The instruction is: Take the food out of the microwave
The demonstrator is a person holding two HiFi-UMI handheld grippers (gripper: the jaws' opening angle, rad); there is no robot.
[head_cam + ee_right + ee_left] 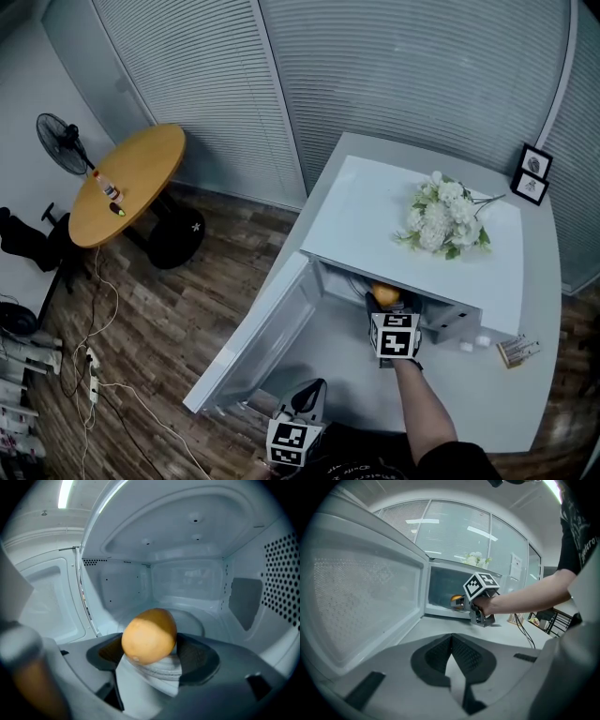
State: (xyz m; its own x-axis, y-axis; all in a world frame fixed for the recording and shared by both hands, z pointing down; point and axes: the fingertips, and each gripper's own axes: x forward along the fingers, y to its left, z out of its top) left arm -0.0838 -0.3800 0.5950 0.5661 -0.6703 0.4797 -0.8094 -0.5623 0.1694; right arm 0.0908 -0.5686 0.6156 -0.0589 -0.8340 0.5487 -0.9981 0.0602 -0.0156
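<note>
The right tongs (152, 649) were clenched on an orange (149, 633), which sat between the two jaws just inside the mouth of the microwave (361, 211), at the front edge of its cavity. The left tongs (451, 645) were closed tip to tip on nothing, low over the desk (469, 398) near its front edge, beside the microwave's open door (267, 333).

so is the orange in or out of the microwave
In: the right gripper is shut on the orange, with the microwave ceiling and walls around it.
</note>
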